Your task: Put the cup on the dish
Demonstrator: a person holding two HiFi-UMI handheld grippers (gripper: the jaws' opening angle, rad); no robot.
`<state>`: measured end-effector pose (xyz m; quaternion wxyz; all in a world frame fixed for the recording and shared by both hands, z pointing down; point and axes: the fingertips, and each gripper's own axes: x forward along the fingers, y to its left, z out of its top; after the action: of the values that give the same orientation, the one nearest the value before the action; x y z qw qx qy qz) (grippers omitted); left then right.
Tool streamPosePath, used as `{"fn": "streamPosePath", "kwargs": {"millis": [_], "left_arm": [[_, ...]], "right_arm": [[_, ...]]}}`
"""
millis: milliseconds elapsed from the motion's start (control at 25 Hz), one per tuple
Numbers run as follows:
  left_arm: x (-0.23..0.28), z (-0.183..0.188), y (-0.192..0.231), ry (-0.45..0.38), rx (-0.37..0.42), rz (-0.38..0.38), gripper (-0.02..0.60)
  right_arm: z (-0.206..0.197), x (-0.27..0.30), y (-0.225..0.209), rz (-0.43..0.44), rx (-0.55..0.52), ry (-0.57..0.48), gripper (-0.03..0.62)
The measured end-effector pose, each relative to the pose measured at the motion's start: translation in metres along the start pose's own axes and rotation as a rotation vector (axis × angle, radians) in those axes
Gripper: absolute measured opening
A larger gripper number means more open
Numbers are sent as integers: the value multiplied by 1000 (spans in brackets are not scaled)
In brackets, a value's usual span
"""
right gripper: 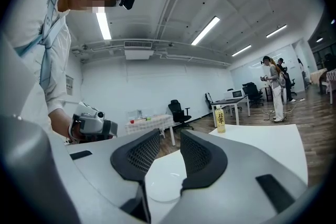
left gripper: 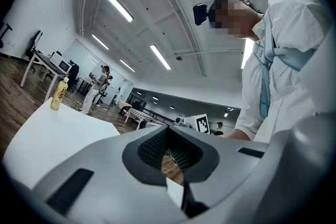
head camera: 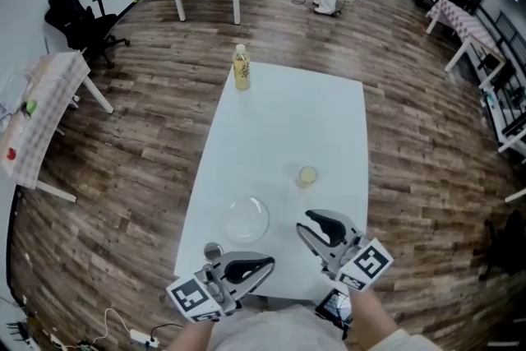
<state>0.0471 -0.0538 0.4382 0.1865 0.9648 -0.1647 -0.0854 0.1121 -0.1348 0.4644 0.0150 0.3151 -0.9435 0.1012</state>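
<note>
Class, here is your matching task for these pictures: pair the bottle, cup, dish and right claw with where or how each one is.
1 bottle
2 cup
3 dish
4 right claw

A jaws apart, nothing held
B far corner of the table
C mid-table, right of centre
D lying flat just ahead of the left claw

Pairs: 1-B, 2-C, 3-D, 4-A

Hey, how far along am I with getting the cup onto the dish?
Nothing looks done yet: the cup stands on the table, apart from the empty dish. Neither gripper holds anything; the right gripper has its fingers apart and the left gripper is shut. Left to do: grasp the cup, lift it, set it on the dish.
</note>
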Motion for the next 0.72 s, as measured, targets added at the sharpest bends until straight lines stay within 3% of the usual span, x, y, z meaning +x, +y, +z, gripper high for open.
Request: {"fn": "streamPosePath", "kwargs": {"millis": [720], "left_arm": [[1,-11,4,33,-19,17,2]], "right_arm": [[-40,16,-74,-147,-14,43,252]]}}
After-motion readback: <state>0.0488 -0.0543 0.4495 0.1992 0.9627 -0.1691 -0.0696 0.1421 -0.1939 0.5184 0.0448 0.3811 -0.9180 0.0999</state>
